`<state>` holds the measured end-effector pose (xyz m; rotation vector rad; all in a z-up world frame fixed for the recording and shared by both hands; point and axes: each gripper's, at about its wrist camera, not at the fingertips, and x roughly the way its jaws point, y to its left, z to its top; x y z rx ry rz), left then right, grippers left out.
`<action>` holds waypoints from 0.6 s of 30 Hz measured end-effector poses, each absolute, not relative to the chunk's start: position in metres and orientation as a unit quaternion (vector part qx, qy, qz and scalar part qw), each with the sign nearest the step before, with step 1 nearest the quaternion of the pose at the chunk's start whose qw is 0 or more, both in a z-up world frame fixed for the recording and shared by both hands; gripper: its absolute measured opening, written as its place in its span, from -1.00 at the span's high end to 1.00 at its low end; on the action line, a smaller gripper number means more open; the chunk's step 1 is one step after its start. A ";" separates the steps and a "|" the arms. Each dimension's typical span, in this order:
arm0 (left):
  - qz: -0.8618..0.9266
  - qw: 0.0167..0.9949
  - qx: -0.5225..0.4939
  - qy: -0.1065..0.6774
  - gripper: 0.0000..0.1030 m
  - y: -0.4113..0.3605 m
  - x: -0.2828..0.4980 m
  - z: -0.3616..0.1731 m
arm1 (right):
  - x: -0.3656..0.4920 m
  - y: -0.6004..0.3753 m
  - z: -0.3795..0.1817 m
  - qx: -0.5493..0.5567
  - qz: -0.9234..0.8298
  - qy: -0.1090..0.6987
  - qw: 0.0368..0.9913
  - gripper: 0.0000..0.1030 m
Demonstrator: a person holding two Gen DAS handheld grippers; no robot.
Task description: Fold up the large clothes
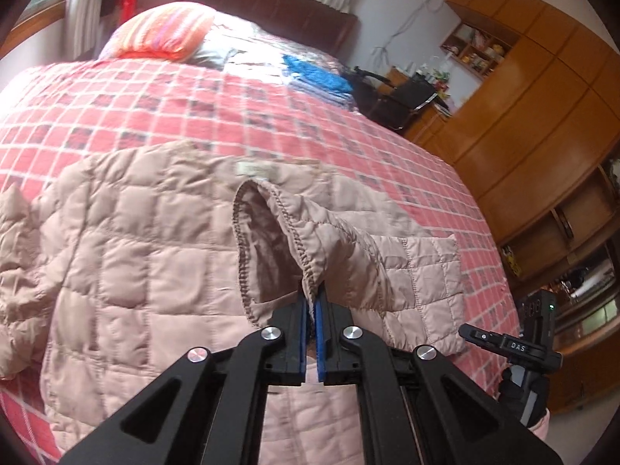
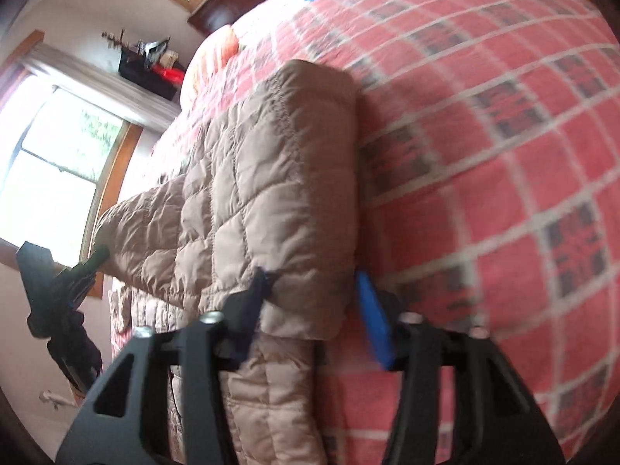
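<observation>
We have the quilted beige jacket (image 1: 147, 240) spread across the near part of the bed (image 1: 232, 108), on the red checked bedspread. Our left gripper (image 1: 313, 302) is clamped on the stitched rim of a cuff or armhole, lifting it so the opening gapes toward us; a pinch on that firm hem gives us control of the whole sleeve without bunching the padding. In the right wrist view the jacket's folded edge (image 2: 271, 178) stands up between the blue pads of our right gripper (image 2: 314, 302), whose tongs are apart, one pad at each side of the fabric and not pressed on it; we judge it is either taking or letting go of that edge. Holding both ends of the sleeve side likely lets us carry it over the body in one flat pass. Farther off lie a striped pillow (image 1: 162, 31) at the headboard, and wooden cupboards (image 1: 534, 116) to the right.
</observation>
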<state>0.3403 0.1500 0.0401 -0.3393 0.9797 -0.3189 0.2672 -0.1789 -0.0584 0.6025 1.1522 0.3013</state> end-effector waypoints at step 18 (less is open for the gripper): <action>-0.071 0.833 -0.184 0.517 0.91 0.253 0.348 -0.044 | 0.295 -0.107 -0.058 0.187 0.138 0.577 0.783 0.89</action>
